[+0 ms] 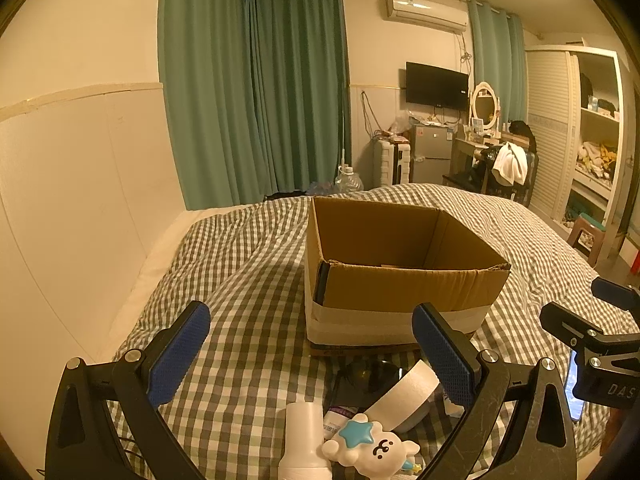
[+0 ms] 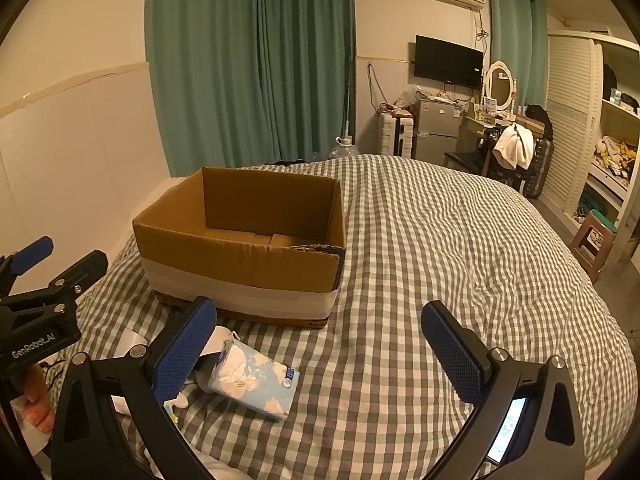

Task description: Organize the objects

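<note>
An open cardboard box (image 1: pixel 400 280) stands on the checked bed; it also shows in the right wrist view (image 2: pixel 240 256), with nothing visible inside. My left gripper (image 1: pixel 312 354) is open above a pile in front of the box: a white bear toy with a blue star (image 1: pixel 368 446), a white bottle (image 1: pixel 304 436), a white foam roll (image 1: pixel 408 392) and dark sunglasses (image 1: pixel 372 372). My right gripper (image 2: pixel 320 348) is open and empty, hovering over the bed right of a blue tissue pack (image 2: pixel 256 382). A lit phone (image 2: pixel 506 428) lies under its right finger.
The checked duvet (image 2: pixel 440 260) covers the bed. A white wall (image 1: pixel 60 200) runs along the left. Beyond the bed are green curtains (image 1: pixel 256 100), a small fridge (image 1: pixel 430 154), a chair with clothes (image 1: pixel 508 168), an open wardrobe (image 1: pixel 596 140) and a stool (image 2: pixel 592 240).
</note>
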The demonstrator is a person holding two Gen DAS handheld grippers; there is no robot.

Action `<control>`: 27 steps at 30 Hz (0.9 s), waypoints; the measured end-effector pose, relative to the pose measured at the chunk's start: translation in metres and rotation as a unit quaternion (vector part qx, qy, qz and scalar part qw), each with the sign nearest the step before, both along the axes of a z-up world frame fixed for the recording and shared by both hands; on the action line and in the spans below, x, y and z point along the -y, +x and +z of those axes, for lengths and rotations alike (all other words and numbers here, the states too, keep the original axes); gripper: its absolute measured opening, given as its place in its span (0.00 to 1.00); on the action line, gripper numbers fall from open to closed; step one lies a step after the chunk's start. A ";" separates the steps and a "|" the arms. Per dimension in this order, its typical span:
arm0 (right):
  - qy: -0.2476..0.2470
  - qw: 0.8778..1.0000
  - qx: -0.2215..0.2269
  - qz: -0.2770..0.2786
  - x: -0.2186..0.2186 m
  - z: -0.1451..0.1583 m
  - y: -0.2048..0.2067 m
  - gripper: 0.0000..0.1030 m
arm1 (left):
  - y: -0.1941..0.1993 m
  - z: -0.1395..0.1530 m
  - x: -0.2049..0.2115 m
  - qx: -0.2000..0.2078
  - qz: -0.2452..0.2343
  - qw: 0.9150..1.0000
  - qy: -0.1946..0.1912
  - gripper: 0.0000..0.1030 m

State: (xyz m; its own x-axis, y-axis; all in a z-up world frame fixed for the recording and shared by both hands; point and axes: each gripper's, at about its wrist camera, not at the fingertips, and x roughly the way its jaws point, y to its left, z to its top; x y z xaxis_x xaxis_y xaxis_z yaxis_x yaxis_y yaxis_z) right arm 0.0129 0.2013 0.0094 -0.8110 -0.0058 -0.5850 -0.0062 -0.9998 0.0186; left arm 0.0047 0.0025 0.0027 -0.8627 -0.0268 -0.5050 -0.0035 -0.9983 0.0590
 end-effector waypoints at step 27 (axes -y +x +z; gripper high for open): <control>0.001 1.000 0.000 0.002 0.001 -0.001 0.000 1.00 | -0.001 -0.004 0.000 0.003 -0.003 1.000 0.000 1.00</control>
State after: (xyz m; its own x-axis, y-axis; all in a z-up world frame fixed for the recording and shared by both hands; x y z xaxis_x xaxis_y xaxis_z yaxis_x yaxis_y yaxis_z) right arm 0.0128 0.2001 0.0081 -0.8111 -0.0068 -0.5849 -0.0029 -0.9999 0.0156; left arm 0.0037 0.0027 -0.0015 -0.8598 -0.0210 -0.5103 -0.0104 -0.9982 0.0587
